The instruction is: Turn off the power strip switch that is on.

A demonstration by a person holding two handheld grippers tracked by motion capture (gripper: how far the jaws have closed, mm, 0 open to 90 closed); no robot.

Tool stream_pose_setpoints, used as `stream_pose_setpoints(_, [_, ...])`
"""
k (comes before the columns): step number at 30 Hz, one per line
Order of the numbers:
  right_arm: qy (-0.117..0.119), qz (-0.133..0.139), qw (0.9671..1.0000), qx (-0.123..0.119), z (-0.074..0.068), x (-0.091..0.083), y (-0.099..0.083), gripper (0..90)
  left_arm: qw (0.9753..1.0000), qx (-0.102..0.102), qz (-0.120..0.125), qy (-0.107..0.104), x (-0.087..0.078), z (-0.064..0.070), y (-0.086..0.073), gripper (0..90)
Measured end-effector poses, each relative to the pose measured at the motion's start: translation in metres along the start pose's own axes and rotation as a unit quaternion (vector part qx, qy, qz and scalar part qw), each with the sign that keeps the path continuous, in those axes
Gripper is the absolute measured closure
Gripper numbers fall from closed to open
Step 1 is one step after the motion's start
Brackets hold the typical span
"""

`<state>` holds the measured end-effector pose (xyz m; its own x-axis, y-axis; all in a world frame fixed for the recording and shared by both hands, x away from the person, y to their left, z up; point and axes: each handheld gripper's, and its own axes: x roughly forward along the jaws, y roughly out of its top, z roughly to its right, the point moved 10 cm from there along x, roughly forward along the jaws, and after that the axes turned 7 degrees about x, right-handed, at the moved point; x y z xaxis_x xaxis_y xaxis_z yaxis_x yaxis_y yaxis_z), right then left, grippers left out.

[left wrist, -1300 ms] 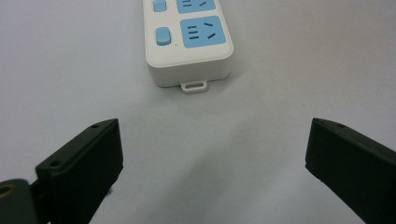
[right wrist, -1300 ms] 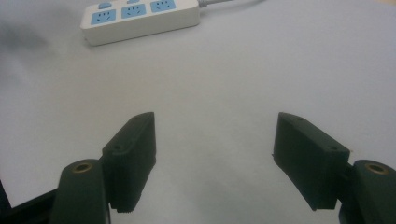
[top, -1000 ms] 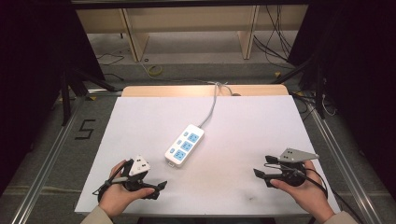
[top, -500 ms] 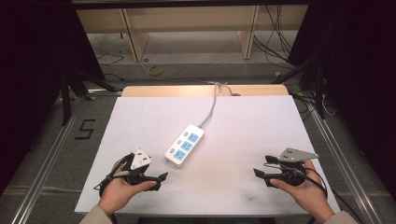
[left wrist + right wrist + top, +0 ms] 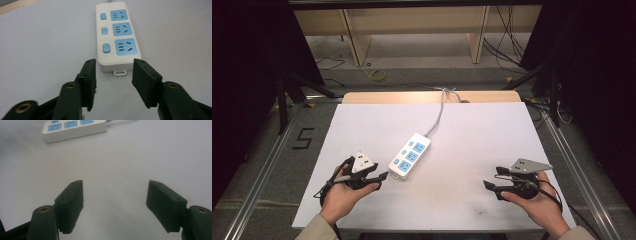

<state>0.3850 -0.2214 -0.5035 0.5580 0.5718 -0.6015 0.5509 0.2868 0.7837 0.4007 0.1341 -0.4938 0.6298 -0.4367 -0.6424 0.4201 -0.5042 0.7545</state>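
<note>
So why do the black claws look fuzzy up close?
In the left gripper view the white plastic power strip with blue sockets is sharp while the left claw blurs near the lens; in the right gripper view the right claw is soft and dim too.

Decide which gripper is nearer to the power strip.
Left. The left gripper sits just short of the power strip's near end, open and not touching. The right gripper is open, well off to the strip's right.

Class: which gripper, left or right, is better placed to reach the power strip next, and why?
Left. The left gripper sits right beside the near end of the power strip, jaws open and aimed at it. The right gripper, also open, rests well off to the strip's side.
</note>
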Motion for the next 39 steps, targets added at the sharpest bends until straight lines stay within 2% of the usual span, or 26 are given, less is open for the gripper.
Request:
stream_pose_setpoints(8, [0.000,-0.001,1.0000,-0.001,0.000,0.000,0.000,30.3,0.9999,0.004,-0.011,0.004,0.003,-0.006,0.005,70.9])
stream_pose_setpoints(11, [0.000,-0.002,1.0000,-0.002,0.000,0.001,-0.001,30.4,0.9999,0.000,-0.011,0.007,0.003,-0.008,0.008,82.1])
stream_pose_setpoints(14, [0.000,-0.003,1.0000,-0.001,0.000,0.001,-0.001,30.3,0.9998,-0.007,-0.016,0.006,0.004,-0.010,0.009,88.4])
stream_pose_setpoints(19, [0.000,-0.004,1.0000,-0.001,0.000,0.001,-0.001,30.4,0.9995,-0.011,-0.028,0.004,0.007,-0.012,0.009,89.6])
stream_pose_setpoints(27, [-0.003,-0.006,1.0000,-0.003,0.000,0.001,-0.002,30.6,0.9993,-0.021,-0.031,0.003,0.010,-0.012,0.012,89.6])
stream_pose_setpoints(39, [-0.002,-0.008,1.0000,-0.003,0.000,0.001,-0.002,30.5,0.9992,-0.020,-0.036,0.005,0.017,-0.012,0.019,89.6])
